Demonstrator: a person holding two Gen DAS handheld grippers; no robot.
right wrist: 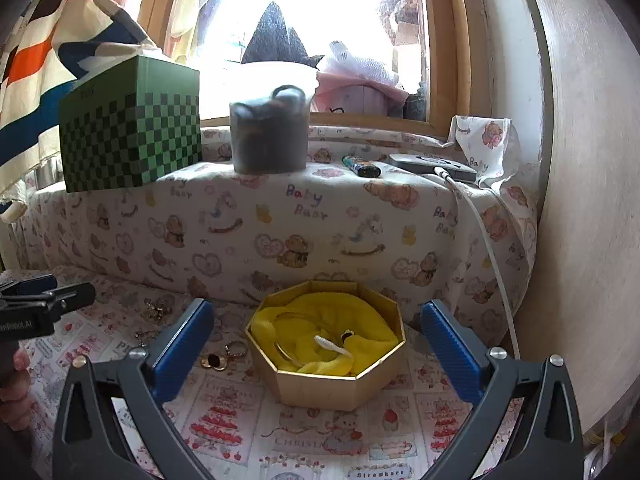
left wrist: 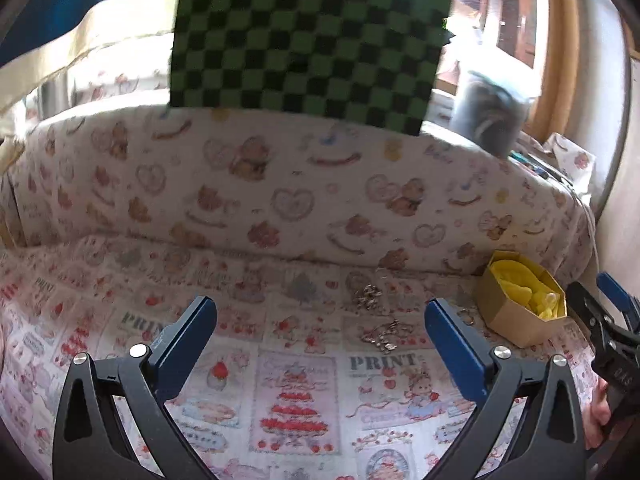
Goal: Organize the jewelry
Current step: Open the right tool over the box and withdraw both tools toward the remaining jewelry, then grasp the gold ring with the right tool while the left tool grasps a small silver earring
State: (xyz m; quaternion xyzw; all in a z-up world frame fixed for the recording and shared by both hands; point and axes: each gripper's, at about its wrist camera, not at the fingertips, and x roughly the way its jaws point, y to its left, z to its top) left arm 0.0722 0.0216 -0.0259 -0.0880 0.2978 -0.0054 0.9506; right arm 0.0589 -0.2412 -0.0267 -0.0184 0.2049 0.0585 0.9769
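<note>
Jewelry [left wrist: 380, 334] small, blurred, indistinct

The green checkered box [left wrist: 308, 44] runs off the top edge in the left wrist view and is smeared with blur there. The dark jar [right wrist: 269, 132] is blurred too; its contents can't be made out. The small pieces of jewelry [left wrist: 378, 334] on the cloth are too small to identify.
</note>
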